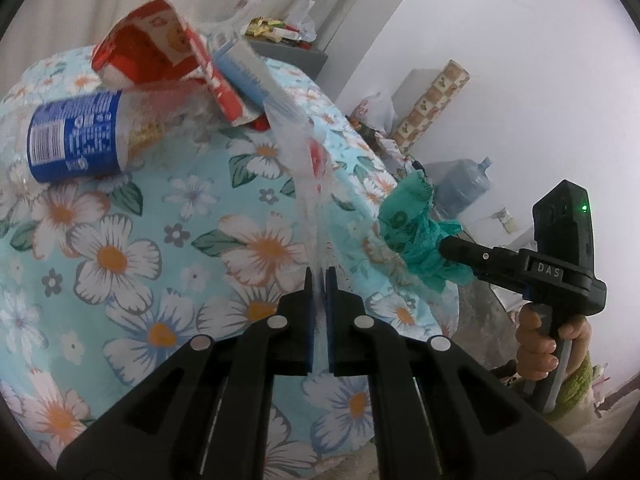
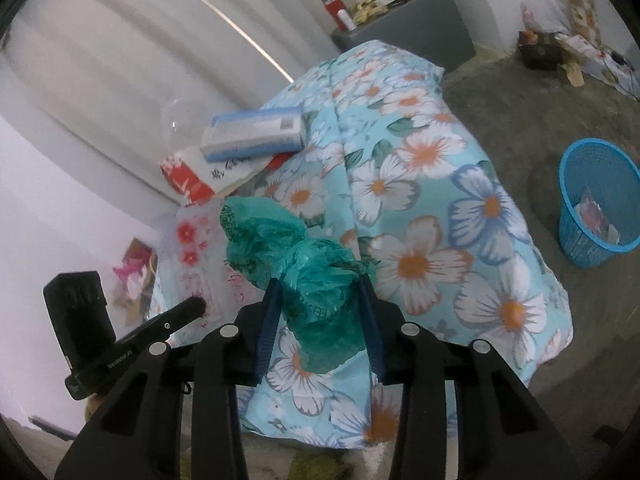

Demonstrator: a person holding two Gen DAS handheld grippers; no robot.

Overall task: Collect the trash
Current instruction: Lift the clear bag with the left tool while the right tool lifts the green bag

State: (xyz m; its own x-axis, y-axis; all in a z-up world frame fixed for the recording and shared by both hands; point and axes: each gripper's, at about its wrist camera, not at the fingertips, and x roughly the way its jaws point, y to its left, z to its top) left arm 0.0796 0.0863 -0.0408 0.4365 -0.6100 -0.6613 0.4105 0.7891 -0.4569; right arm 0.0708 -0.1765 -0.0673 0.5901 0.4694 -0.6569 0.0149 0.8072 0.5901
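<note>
My left gripper (image 1: 320, 280) is shut on the edge of a clear plastic bag with red flowers (image 1: 308, 168), pulled taut over the flowered tablecloth (image 1: 120, 256). At the bag's far end lie a bottle with a blue label (image 1: 76, 136), a red carton (image 1: 160, 52) and a blue-white packet (image 1: 248, 72); I cannot tell whether they are inside it. My right gripper (image 2: 320, 280) is shut on a crumpled green plastic bag (image 2: 304, 264), held in the air beside the table's edge. The left wrist view shows that green bag (image 1: 412, 224) on the right gripper (image 1: 444, 248).
A blue mesh basket (image 2: 600, 208) with some scraps in it stands on the floor to the right of the table. A grey cabinet (image 2: 408, 20) with packets on top sits behind. A big water jug (image 1: 464, 184) and clutter line the wall.
</note>
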